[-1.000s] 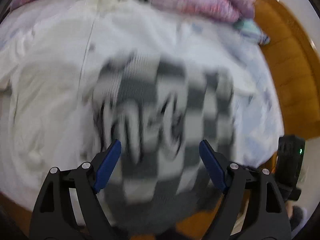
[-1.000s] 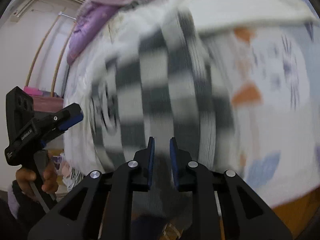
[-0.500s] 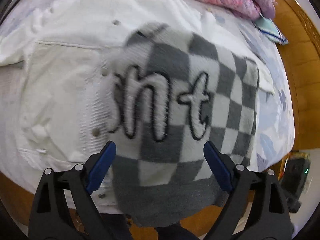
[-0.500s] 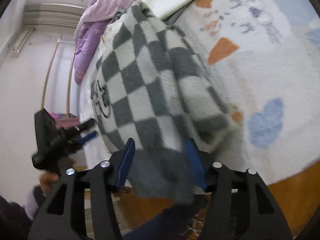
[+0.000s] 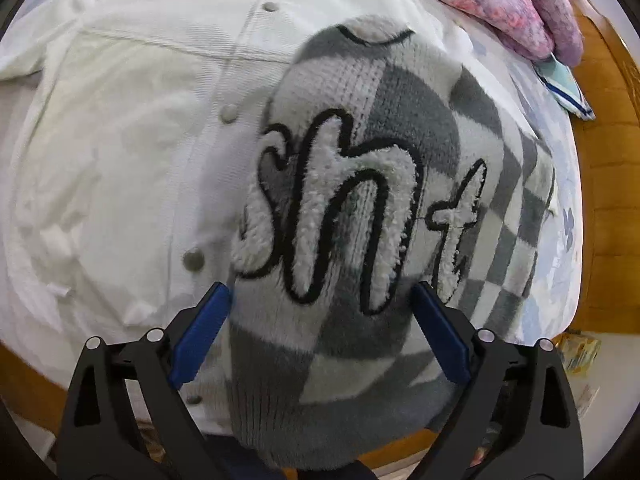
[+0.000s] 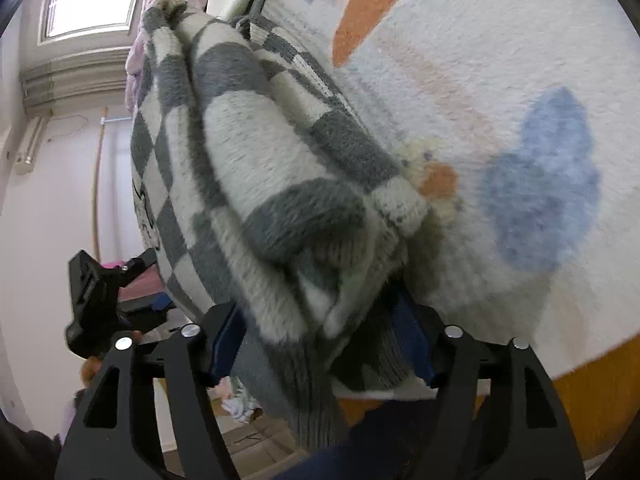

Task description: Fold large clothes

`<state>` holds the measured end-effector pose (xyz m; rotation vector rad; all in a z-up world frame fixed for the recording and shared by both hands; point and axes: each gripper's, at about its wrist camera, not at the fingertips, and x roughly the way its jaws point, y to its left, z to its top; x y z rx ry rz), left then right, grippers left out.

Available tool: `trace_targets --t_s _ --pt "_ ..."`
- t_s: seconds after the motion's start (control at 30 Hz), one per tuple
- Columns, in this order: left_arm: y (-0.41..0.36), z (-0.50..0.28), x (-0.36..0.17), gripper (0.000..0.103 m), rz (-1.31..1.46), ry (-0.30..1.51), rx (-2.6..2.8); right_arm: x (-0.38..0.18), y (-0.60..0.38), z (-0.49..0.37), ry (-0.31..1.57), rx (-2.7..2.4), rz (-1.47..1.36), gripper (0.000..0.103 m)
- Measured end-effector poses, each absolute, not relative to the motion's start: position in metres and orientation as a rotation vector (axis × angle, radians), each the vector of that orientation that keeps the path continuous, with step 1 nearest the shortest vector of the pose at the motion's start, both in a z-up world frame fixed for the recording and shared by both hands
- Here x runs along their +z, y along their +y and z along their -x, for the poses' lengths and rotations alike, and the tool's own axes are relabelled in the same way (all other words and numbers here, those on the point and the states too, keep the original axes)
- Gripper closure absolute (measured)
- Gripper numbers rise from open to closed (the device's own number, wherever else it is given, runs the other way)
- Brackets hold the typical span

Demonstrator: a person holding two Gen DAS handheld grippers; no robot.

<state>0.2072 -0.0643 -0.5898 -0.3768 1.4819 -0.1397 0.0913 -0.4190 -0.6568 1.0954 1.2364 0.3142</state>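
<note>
A thick grey-and-cream checked knit sweater lies folded at the bed's near edge, partly over a white buttoned jacket. At its left, the left gripper straddles the hem, jaws opening, pads clear. At its right, the right gripper likewise widens around the bunched hem, released. Soft and bulky, the knit looks best taken by its ribbed hem.

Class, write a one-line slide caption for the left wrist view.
Left gripper, jaws opening, over a folded grey-and-white checkered knit sweater lying on a white buttoned jacket.
</note>
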Motion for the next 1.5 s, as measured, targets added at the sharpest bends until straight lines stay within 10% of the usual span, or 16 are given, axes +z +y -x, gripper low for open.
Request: trace_targets --t_s 0.37,0.47,0.57,0.7,0.9,1.03,1.27,1.5 --pt "-0.07 -0.221 -0.601 0.005 0.313 1.431 -0.293 -0.668 -0.424 -0.098 1.182 0.271 -1.165 0.027" --pt "-0.073 -0.226 -0.611 0.004 0.313 1.413 -0.327 -0.656 -0.419 -0.091 1.178 0.254 -1.16 0.054" --pt "-0.071 -0.229 -0.616 0.004 0.351 1.417 -0.34 -0.64 -0.416 -0.09 1.191 0.244 -1.09 0.059" --pt "-0.066 -0.227 -0.614 0.004 0.359 1.431 -0.352 -0.643 -0.41 -0.086 1.248 0.054 -1.039 0.03" --pt "-0.063 -0.235 -0.621 0.004 0.384 1.476 -0.389 -0.684 -0.407 -0.083 1.209 0.099 -1.256 0.018" --pt "-0.066 -0.24 -0.622 0.004 0.38 1.49 -0.393 -0.667 -0.411 -0.089 1.229 0.185 -1.215 0.053" --pt "-0.06 -0.232 -0.625 0.004 0.419 1.476 -0.355 -0.699 -0.415 -0.103 1.239 0.233 -1.354 0.042" --pt "-0.065 -0.21 -0.599 0.021 0.359 1.4 -0.33 -0.624 -0.414 -0.105 1.22 0.227 -1.029 0.069"
